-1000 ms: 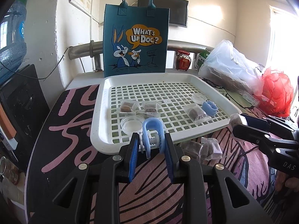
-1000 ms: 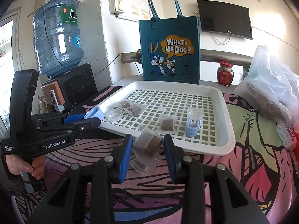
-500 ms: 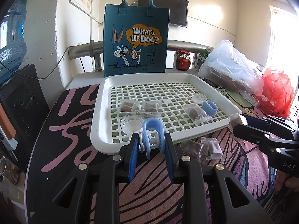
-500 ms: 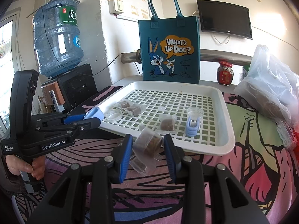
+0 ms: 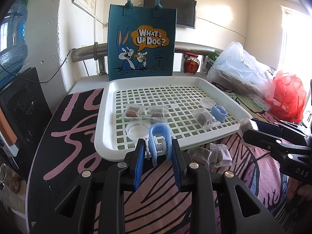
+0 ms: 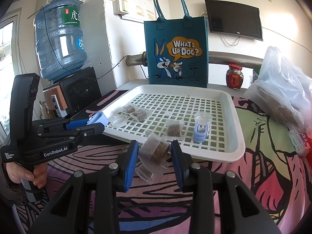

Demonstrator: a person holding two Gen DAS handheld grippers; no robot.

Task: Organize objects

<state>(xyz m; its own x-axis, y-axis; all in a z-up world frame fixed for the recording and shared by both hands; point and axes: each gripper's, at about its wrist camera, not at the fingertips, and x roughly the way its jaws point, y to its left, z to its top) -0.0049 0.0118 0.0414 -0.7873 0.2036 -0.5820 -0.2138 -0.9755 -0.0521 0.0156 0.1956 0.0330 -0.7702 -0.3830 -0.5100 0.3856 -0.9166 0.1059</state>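
Patterned pink-and-black cloth covers the table [image 6: 263, 175] from the near edge to the wall; nearest the left wrist camera, the left claw [image 5: 157, 152] is clamped on a pale blue clip [image 5: 159, 138], whose U-shaped bow points away from the claw over the near rim of the white slotted tray [image 5: 105, 128], its long axis running along the fingers; nearest the right wrist camera, the right claw [image 6: 154, 149] pinches a clear packet [image 6: 155, 150] with a brown block inside, held tilted above the cloth just short of the tray's near rim, its long side slanting from lower left to upper right; two more loose packets [image 5: 217, 154] lie on the cloth beside the tray; on the tray grid, nearer first, sit a clear round lid [image 5: 137, 129], a wrapped brown packet [image 5: 204, 119], a second blue clip [image 5: 219, 113] lying on its side next to a small clear cup [image 5: 208, 102], and a pair of packets [image 5: 145, 112] side by side; behind the tray a teal cartoon tote bag [image 6: 176, 52] stands upright; against the earlier frames neither claw has shifted, both grips are unchanged, and everything on the tray lies where it did.
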